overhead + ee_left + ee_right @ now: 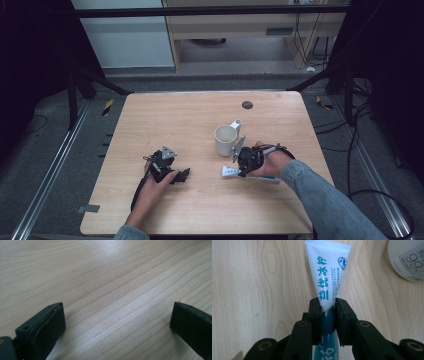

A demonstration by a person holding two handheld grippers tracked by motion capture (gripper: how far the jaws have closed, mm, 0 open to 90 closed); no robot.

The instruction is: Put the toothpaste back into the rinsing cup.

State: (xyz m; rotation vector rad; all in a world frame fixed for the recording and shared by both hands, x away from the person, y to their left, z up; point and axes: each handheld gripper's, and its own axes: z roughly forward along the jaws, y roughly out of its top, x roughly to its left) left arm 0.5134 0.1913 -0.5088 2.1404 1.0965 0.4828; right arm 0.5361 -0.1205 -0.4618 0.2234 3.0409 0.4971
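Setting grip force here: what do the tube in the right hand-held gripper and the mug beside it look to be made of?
Tube: apparently soft plastic, glossy white with teal print; its flat crimped end and narrowing between the right hand-held gripper's jaws suggest it yields. Mug: probably ceramic, smooth off-white, thick rim and handle; hard plastic can't be excluded.

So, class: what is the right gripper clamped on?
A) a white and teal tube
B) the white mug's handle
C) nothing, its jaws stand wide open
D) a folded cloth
A: in the right gripper view the right gripper has both jaws pressed against the tube, while the mug stands apart on the table.
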